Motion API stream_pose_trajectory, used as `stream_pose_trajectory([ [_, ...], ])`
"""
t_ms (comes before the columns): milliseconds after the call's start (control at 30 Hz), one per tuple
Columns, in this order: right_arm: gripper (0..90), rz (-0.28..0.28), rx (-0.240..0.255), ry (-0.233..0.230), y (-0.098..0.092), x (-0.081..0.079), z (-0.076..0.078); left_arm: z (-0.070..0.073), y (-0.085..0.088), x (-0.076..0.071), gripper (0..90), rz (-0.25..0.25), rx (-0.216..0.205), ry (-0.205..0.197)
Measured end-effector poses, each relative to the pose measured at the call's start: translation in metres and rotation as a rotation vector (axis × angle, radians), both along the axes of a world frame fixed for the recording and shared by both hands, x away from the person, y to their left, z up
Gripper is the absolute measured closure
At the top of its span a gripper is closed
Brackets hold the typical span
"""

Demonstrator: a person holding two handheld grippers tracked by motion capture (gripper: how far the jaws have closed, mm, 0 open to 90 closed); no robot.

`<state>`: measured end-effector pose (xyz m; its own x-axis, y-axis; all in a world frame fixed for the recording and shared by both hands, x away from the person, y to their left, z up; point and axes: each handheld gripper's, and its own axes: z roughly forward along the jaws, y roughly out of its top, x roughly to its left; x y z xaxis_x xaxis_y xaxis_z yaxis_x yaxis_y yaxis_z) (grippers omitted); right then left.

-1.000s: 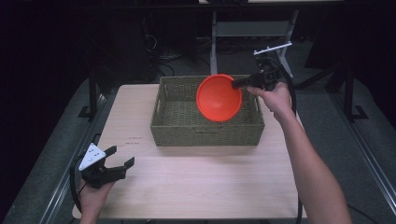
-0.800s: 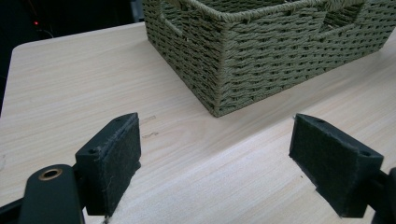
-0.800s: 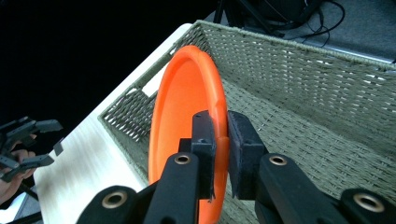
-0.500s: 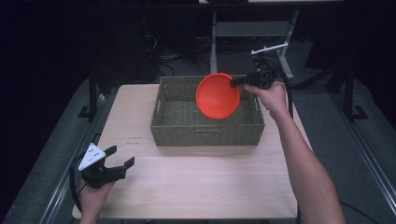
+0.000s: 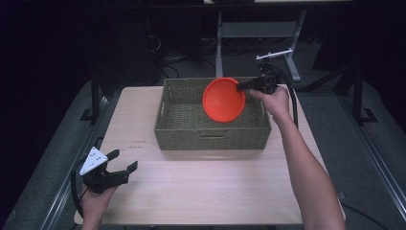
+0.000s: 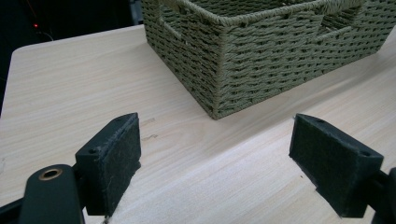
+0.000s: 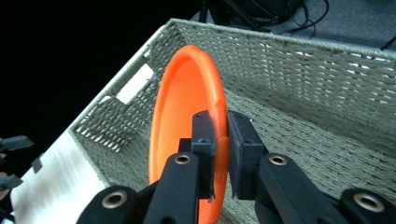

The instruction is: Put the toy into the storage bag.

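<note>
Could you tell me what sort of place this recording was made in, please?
Probably a lab or studio set up for recording demonstrations. A bare wooden table stands in a darkened room, metal stands and loose cables sit on the grey floor behind it, and a cabled hand-held gripper holds an orange plate over a wicker basket.

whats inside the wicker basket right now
Over the wicker basket hangs an orange plate, tilted on edge, its rim clamped in the right gripper. The woven floor visible around it looks bare. The patch behind the plate is covered, so it can't be checked.

Orange plate (image 5: 223, 100) – tilted on edge, over woven basket (image 5: 182, 134)
</note>
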<state>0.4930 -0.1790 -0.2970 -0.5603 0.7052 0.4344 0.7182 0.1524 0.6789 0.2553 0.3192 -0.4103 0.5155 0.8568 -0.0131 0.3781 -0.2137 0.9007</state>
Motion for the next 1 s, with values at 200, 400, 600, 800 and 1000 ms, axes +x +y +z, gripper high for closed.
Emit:
stream_pose_trajectory([
  [200,81.9,-0.004,-0.009,0.011,0.002,0.003,-0.008,0.000,0.000,0.000,16.1,-0.005,0.012,0.003],
  [400,81.8,-0.015,-0.028,0.020,0.004,0.005,-0.015,0.000,0.000,0.000,16.1,-0.005,0.019,0.004],
  [600,81.8,-0.025,-0.029,0.032,0.003,0.007,-0.023,0.000,0.000,0.000,16.1,-0.001,0.012,0.002],
  [800,81.8,-0.031,-0.026,0.041,0.004,0.008,-0.028,0.000,0.000,0.000,16.1,0.003,0.007,-0.001],
  [1000,81.7,-0.036,-0.032,0.045,0.005,0.010,-0.032,0.000,0.000,0.000,16.1,0.004,0.010,-0.002],
])
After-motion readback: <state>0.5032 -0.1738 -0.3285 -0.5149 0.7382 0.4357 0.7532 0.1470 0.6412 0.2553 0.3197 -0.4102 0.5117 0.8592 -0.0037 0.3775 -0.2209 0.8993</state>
